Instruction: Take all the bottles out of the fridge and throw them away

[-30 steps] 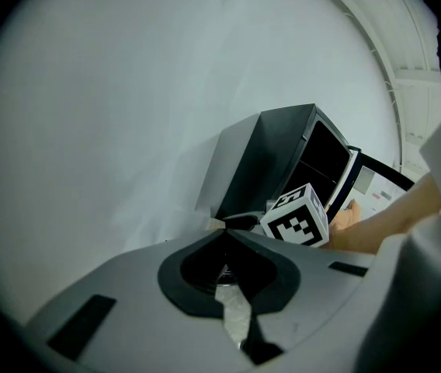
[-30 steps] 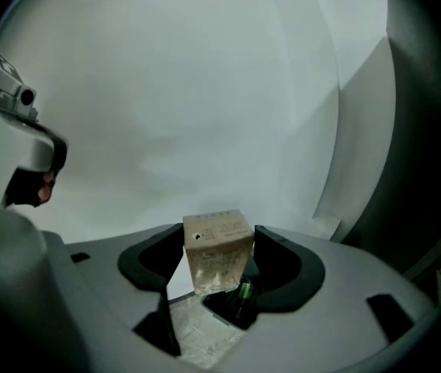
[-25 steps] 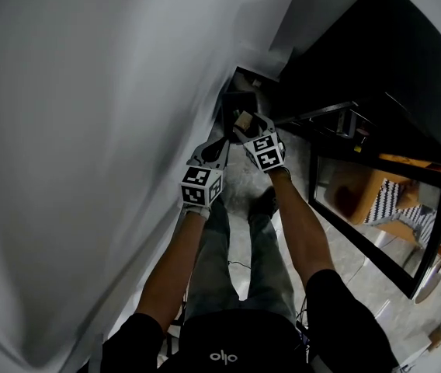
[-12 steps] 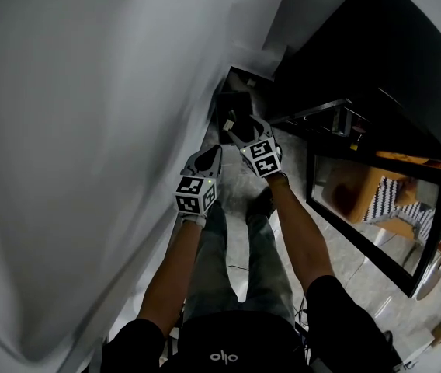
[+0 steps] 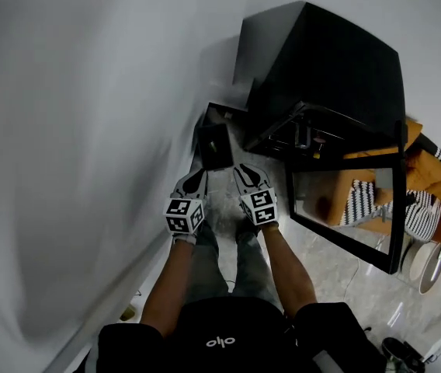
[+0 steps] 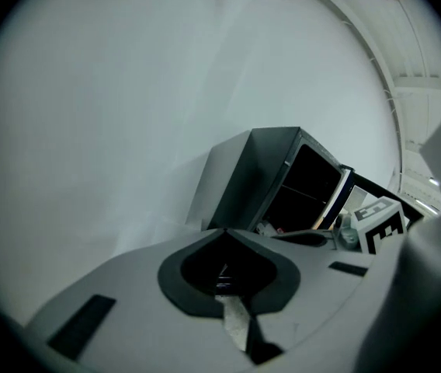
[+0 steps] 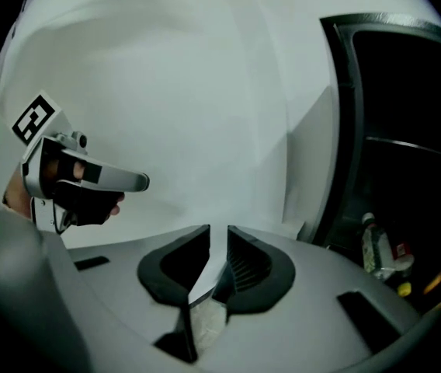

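The right gripper point(image 7: 219, 238) has just been closing its jaws to a narrow slit, with nothing between them. The left gripper point(image 6: 222, 235) has its jaws together, empty. At the right gripper view's lower right, a bottle point(image 7: 372, 247) stands inside the open black fridge point(image 7: 346, 115).

- Two hand-held tools: one left gripper point(image 5: 195, 176) and one right gripper point(image 5: 245, 171).
- One black fridge point(image 5: 329, 61).
- One bottle point(image 7: 373, 245) visible inside it.
- One dark bin point(image 5: 214, 144) on the floor.

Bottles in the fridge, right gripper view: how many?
1: a clear bottle low in the open fridge, at the picture's right. The dark interior may hide more.
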### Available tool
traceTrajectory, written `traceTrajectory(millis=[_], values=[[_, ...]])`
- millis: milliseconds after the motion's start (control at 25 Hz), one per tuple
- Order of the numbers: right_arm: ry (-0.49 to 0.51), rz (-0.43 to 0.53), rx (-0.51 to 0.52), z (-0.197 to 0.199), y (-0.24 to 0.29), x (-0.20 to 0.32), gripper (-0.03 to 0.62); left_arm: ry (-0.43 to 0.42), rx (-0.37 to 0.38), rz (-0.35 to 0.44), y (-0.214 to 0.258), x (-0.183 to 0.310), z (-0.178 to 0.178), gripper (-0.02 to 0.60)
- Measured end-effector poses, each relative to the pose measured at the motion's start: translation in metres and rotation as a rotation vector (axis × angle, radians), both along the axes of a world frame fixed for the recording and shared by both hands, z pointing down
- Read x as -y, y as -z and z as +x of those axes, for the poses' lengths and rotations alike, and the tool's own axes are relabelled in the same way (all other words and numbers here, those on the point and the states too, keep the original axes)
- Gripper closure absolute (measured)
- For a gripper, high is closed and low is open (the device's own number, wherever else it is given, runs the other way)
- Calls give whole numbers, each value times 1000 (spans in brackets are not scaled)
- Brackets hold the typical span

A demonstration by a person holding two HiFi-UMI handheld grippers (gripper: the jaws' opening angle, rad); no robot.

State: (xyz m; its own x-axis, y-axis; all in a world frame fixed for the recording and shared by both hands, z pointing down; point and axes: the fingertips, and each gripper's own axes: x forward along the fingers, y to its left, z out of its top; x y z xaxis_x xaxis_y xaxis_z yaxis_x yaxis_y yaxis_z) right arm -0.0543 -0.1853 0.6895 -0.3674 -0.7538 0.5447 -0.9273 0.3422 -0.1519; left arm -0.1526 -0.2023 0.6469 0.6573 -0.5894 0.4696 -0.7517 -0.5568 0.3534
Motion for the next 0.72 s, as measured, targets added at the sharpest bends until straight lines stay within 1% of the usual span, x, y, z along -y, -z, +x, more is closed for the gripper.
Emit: traceTrajectory(millis=[80, 120, 320, 440, 560, 720], values=[[-52, 10, -10, 14, 26, -15, 574, -26, -8, 20, 25, -5, 11, 581], [-72, 15, -13, 21, 39, -21, 585, -44, -12, 33, 37, -8, 19, 581], [-158, 60, -8, 60, 104, -40, 585, -149, -35, 102, 95, -14, 68, 581], [-228, 90, 3, 85, 137, -54, 585, -213, -43, 130, 120, -23, 97, 581], [-303, 104, 18, 110, 159, -72, 585, -287, -51, 150, 139, -37, 126, 581], [-384, 129, 29, 140, 172, -84, 585, -382, -53, 201, 160, -45, 161, 581]])
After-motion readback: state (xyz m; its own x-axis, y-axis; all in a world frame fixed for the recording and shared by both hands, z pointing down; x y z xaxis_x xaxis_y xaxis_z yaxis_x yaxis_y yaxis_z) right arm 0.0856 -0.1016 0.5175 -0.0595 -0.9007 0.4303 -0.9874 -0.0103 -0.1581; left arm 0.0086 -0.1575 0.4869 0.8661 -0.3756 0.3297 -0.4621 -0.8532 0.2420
